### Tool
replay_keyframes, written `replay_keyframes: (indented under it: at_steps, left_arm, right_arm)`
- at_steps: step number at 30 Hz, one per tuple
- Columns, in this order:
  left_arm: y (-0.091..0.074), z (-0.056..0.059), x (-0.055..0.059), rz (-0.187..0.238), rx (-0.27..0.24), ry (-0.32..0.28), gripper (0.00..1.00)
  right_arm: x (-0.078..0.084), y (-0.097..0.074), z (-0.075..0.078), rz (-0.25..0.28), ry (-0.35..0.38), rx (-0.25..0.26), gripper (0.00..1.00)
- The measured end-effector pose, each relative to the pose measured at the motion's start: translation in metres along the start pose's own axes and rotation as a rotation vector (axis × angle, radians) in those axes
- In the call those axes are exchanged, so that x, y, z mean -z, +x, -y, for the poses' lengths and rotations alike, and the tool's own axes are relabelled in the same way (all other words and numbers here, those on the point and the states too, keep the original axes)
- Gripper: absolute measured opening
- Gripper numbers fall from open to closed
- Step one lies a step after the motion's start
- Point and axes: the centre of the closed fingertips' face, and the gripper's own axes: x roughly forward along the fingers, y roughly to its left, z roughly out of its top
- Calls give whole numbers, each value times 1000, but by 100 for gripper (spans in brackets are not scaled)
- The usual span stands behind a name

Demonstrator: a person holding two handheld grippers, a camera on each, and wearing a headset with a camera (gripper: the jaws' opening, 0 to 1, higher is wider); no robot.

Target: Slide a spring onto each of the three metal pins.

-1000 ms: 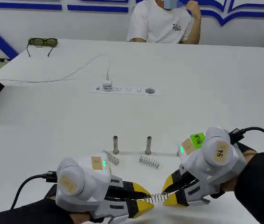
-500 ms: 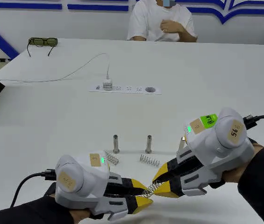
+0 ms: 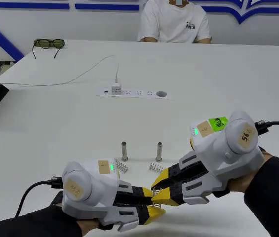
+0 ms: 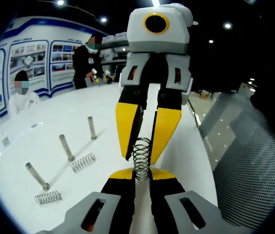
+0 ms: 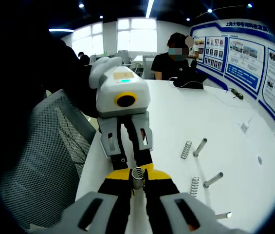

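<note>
We are at the first step: none of the three pins carries a spring yet. The left pin (image 4: 36, 175), the middle pin (image 4: 66, 147) and the right pin (image 4: 92, 127) stand upright and bare in a row on the white table (image 3: 218, 89), beyond our hands. One loose spring (image 4: 48, 197) lies just beside the left pin, a second loose spring (image 4: 82, 162) just beside the middle pin. The held spring (image 4: 141, 155) is in the air near us, between the two claws, well apart from every pin. The left claw (image 3: 150, 202) pinches one end, so the coil juts out from its yellow tips. The right claw (image 3: 156, 189) meets it tip to tip, its jaws straddling the free end closely; whether they press on the coil or merely bracket it we cannot tell. We judge this a regrip or handover, to leave one open end clear. Next, we think, that open end must be lined up over a pin's top, probably the right pin, which has no spring beside it, then lowered along the pin's axis. A tilted coil would catch on the tip.
</note>
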Motion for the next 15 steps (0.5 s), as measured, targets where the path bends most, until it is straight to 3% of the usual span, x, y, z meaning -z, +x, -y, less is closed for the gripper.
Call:
replay_keyframes:
  at_steps: [7, 15]
  left_arm:
    - [-2, -3, -1, 9, -11, 12, 11]
    - [-7, -2, 2, 18, -19, -1, 21]
  right_arm:
    - [0, -3, 4, 6, 9, 16, 11]
    - [6, -12, 13, -11, 21, 57, 11]
